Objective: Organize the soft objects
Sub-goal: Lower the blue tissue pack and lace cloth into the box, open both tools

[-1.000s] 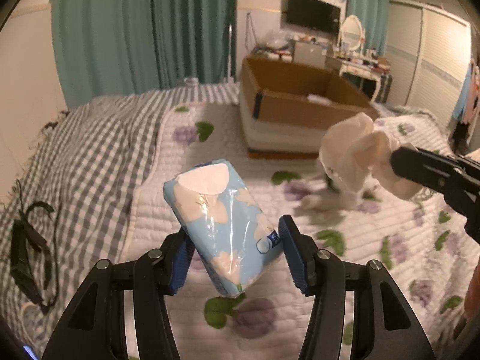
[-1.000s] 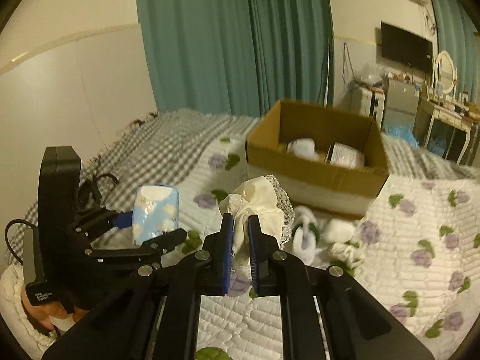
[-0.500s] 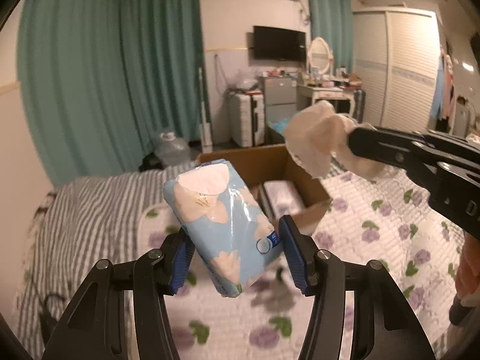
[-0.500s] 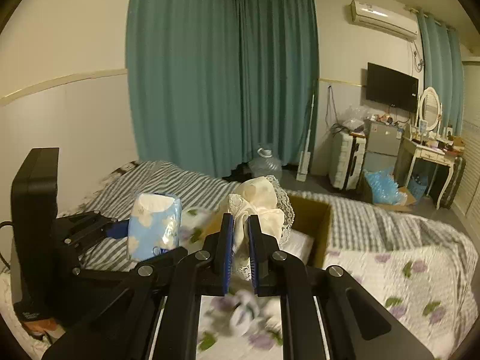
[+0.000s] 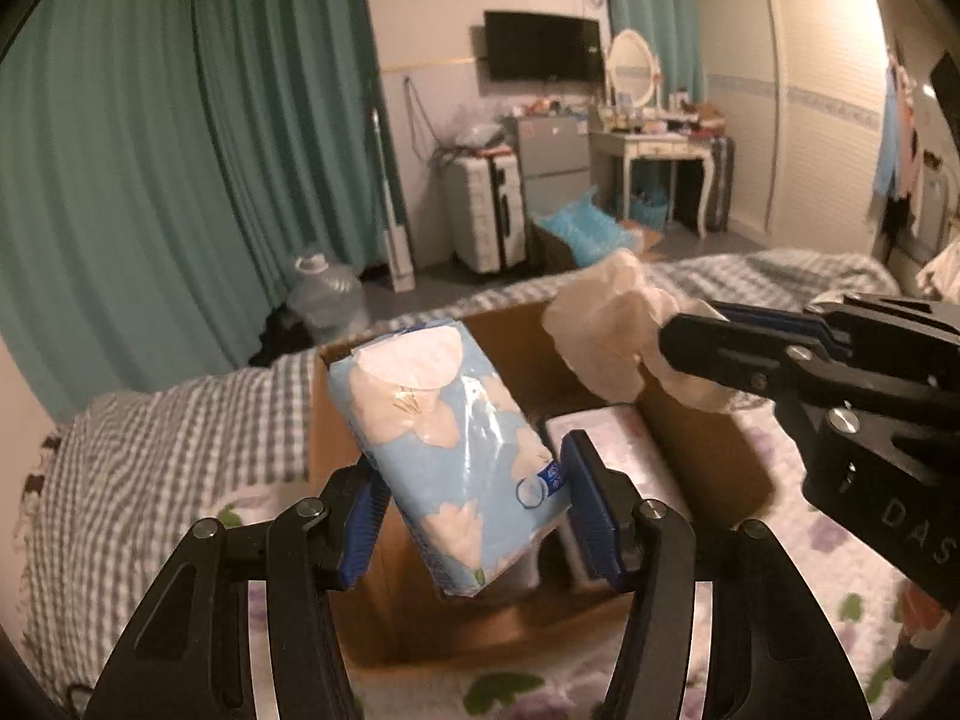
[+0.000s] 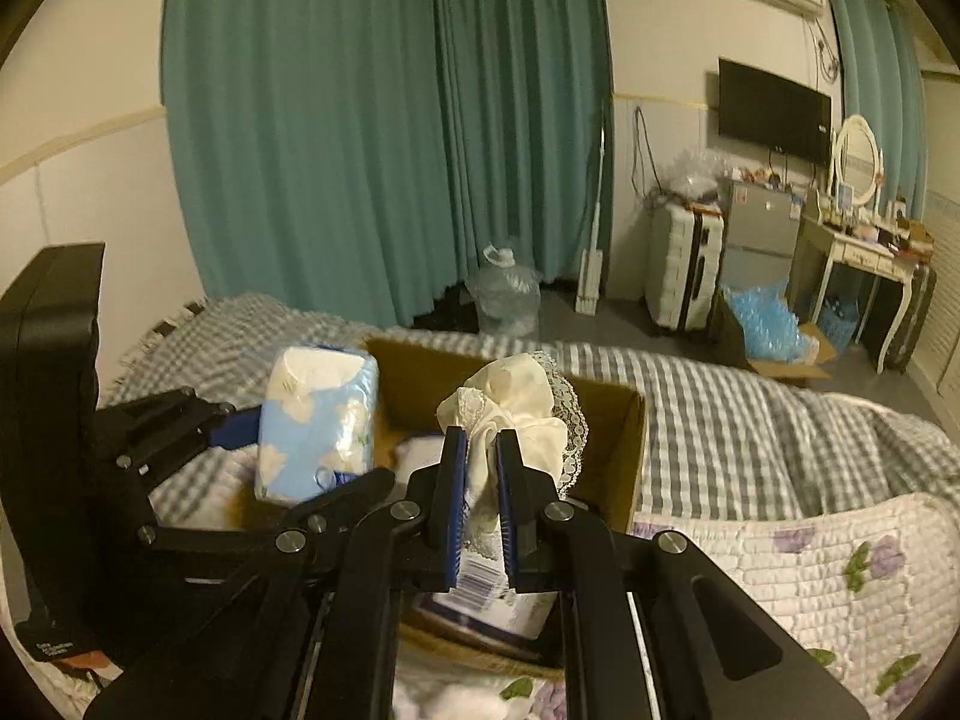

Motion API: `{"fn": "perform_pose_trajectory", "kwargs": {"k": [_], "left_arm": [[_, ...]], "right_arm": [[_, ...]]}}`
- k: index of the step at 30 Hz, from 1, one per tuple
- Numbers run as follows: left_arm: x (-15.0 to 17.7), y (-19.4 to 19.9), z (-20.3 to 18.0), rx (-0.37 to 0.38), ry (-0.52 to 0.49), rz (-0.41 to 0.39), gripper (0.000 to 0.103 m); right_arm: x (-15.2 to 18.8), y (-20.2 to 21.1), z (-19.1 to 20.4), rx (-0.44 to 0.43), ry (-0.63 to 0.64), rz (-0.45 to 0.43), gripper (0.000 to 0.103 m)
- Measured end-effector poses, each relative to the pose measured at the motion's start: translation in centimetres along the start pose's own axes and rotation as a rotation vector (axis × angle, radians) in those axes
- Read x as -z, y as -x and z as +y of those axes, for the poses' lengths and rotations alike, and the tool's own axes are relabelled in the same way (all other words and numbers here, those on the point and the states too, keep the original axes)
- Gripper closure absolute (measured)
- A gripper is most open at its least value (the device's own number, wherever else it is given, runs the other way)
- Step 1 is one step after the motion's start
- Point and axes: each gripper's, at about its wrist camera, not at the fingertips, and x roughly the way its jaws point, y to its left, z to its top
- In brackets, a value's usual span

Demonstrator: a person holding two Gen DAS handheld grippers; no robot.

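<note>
My left gripper [image 5: 474, 516] is shut on a blue tissue pack with white flowers [image 5: 450, 444] and holds it above the open cardboard box [image 5: 336, 438] on the bed. The pack also shows in the right wrist view [image 6: 318, 426]. My right gripper [image 6: 480, 498] is shut on a cream lace-trimmed cloth [image 6: 516, 408], held over the box's right side; the cloth also shows in the left wrist view [image 5: 606, 330]. A white packet [image 5: 606, 432] lies inside the box.
The box [image 6: 624, 438] sits on a bed with a grey checked blanket [image 5: 150, 450] and a floral quilt [image 6: 810, 558]. Teal curtains, a water jug [image 6: 504, 294], a suitcase and a dressing table stand beyond the bed.
Both grippers have moved forward and over the cardboard box, still holding the tissue pack and the cloth. The box now lies right beneath them.
</note>
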Motion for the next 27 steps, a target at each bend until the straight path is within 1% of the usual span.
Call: {"fn": "perform_pose_trajectory", "kwargs": {"k": [2,5,6,7,8,9,10,11,12,13,14,16,19,22,25,26,27], "left_arm": [[0.4,-1.8,0.2,-0.013,-0.002,0.019,0.046],[1.0,-3.8,0.3,-0.021,0.001,0.037,0.046],[1.1,-4.4,0.5,-0.024,0.012,0.046,0.044],[1.2,-4.7,0.6,-0.026,0.021,0.054,0.040],[1.3,-5.0,0.8,-0.027,0.032,0.062,0.037],[1.4,-5.0,0.9,-0.030,0.043,0.068,0.029],[1.2,-5.1,0.9,-0.037,0.049,0.072,0.024],[1.2,-4.9,0.9,-0.051,0.053,0.069,0.024],[1.2,-4.4,0.9,-0.068,0.052,0.062,0.024],[1.2,-3.9,0.9,-0.079,0.052,0.055,0.024],[1.2,-3.4,0.9,-0.091,0.050,0.045,0.024],[1.0,-2.3,1.0,-0.102,0.038,0.035,0.024],[0.5,0.1,1.1,-0.124,0.023,0.016,0.024],[-0.1,3.3,1.0,-0.138,0.016,-0.016,0.024],[-0.4,7.3,1.0,-0.143,0.019,-0.057,0.024],[-0.6,8.9,1.1,-0.147,0.021,-0.074,0.021],[-0.6,10.1,1.1,-0.151,0.025,-0.088,0.009]], "right_arm": [[0.7,-1.6,-1.0,0.009,-0.018,0.018,0.093],[1.6,-2.8,-1.7,0.022,-0.029,0.035,0.093],[1.8,-3.0,-1.8,0.026,-0.030,0.040,0.093],[1.9,-3.0,-2.0,0.032,-0.032,0.045,0.093],[1.9,-3.0,-2.1,0.040,-0.034,0.048,0.090],[1.9,-3.0,-2.1,0.052,-0.036,0.051,0.087],[1.8,-2.8,-2.1,0.063,-0.036,0.053,0.075],[1.7,-2.3,-2.1,0.079,-0.037,0.052,0.061],[1.6,-1.9,-2.1,0.085,-0.037,0.048,0.053],[1.4,-1.4,-1.9,0.087,-0.037,0.041,0.038],[1.1,-0.5,-1.8,0.091,-0.038,0.028,0.031],[0.5,1.7,-1.3,0.097,-0.037,0.002,0.030],[-0.5,5.1,-0.6,0.127,-0.025,-0.036,0.018],[-1.6,9.7,0.4,0.163,-0.009,-0.092,0.008],[-2.4,14.2,1.4,0.176,0.011,-0.120,0.007],[-2.5,15.7,1.7,0.179,0.018,-0.129,0.006],[-2.6,17.2,2.1,0.182,0.026,-0.139,0.006]]}}
